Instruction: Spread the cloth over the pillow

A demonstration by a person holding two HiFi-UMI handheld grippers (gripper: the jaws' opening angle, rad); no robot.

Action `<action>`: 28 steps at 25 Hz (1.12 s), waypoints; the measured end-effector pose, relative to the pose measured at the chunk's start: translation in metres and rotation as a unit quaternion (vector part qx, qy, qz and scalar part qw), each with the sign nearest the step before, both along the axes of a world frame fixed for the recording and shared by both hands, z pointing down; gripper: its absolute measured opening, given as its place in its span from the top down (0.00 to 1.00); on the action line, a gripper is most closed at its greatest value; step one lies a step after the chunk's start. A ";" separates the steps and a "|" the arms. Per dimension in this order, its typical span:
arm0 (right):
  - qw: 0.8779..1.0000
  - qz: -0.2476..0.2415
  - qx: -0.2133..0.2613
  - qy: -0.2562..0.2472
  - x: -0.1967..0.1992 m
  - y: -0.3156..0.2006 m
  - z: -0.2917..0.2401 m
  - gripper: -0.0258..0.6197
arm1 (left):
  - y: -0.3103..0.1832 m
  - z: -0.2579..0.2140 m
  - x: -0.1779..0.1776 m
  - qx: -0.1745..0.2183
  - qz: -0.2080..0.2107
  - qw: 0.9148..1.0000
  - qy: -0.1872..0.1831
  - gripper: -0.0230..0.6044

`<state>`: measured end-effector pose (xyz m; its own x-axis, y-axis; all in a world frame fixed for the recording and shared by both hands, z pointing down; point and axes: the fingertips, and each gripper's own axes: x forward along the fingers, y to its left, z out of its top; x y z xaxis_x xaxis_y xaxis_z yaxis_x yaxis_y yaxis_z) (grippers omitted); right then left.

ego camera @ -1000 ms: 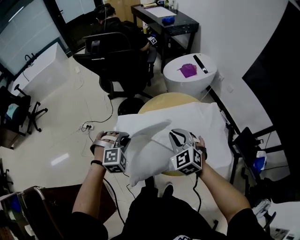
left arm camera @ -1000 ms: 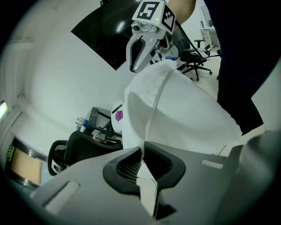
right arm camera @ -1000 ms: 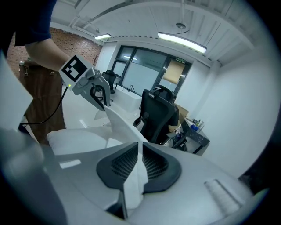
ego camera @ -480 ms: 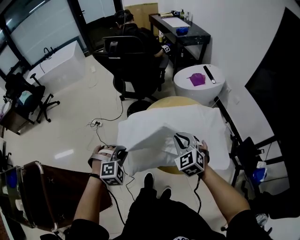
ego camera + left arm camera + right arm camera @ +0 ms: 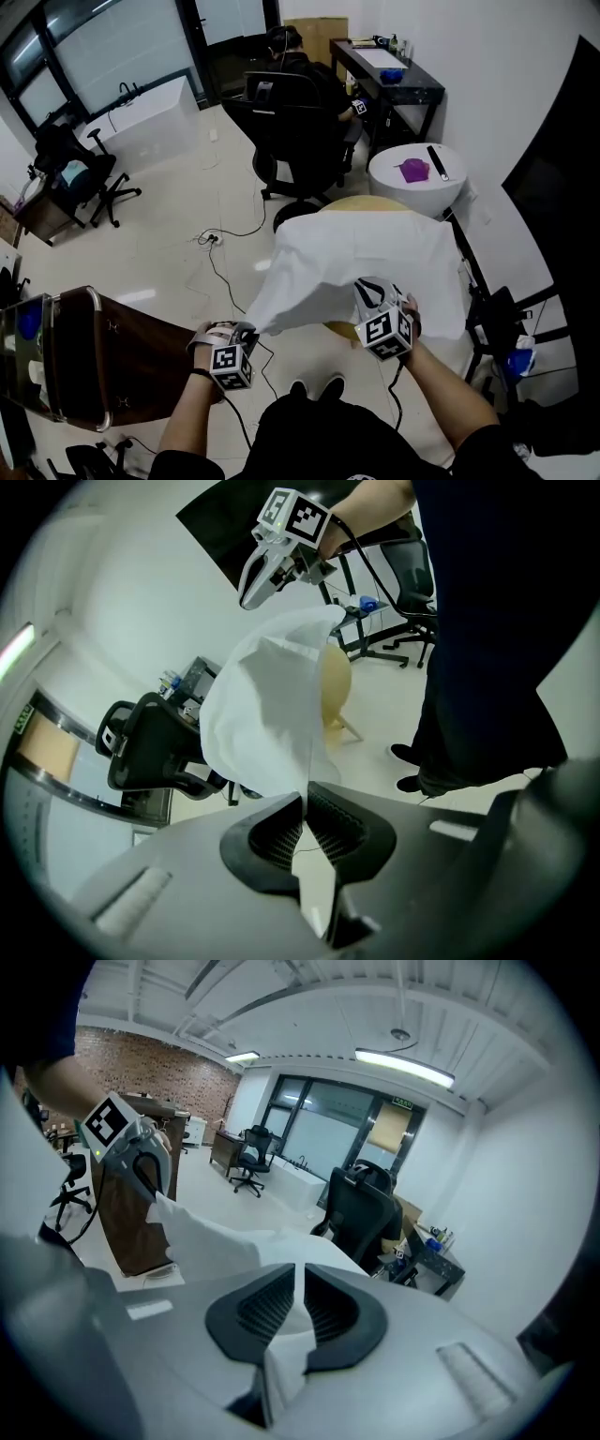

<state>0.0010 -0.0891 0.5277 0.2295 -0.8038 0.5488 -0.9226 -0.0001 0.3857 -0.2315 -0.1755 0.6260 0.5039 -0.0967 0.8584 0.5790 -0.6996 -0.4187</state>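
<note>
Two tools, left tool (image 5: 249, 331), right tool (image 5: 367, 284), gripping one cloth (image 5: 366, 244).

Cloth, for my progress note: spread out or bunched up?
Spread out: the left gripper and right gripper each pinch an edge of the cloth, stretching it open.

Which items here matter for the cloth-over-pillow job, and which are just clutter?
Job: cloth, gripped by left gripper and right gripper; pillow under it; round table.
Lying about: office chair, black desk, white stool, purple item, floor cables.
</note>
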 end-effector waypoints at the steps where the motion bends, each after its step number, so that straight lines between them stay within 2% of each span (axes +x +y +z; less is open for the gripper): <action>1: 1.000 0.000 0.000 -0.002 -0.007 0.001 0.001 0.90 | 0.003 0.005 -0.010 -0.006 -0.003 1.000 -0.004 0.96; 7: 1.000 0.012 -0.010 -0.016 -0.047 0.006 0.013 0.90 | 0.009 0.035 -0.053 -0.021 -0.004 1.000 -0.020 0.96; 10: 0.999 0.025 -0.016 -0.021 -0.065 0.007 0.019 0.90 | 0.004 0.046 -0.062 -0.018 0.005 1.000 -0.022 0.96; 15: 0.999 0.041 -0.022 -0.028 -0.093 0.015 0.024 0.90 | -0.008 0.072 -0.070 -0.004 0.028 0.998 -0.049 0.95; 23: 0.996 0.080 -0.025 -0.031 -0.100 0.037 0.024 0.90 | -0.006 0.101 -0.079 -0.026 0.055 0.993 -0.099 0.93; 28: 0.994 0.101 -0.020 -0.032 -0.096 0.047 0.021 0.90 | -0.006 0.096 -0.074 -0.033 0.059 0.993 -0.092 0.91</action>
<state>-0.0950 -0.0417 0.5484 0.3472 -0.7220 0.5985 -0.9281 -0.1732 0.3295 -0.3057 -0.1820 0.7222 0.3416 0.0128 0.9398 0.7212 -0.6447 -0.2534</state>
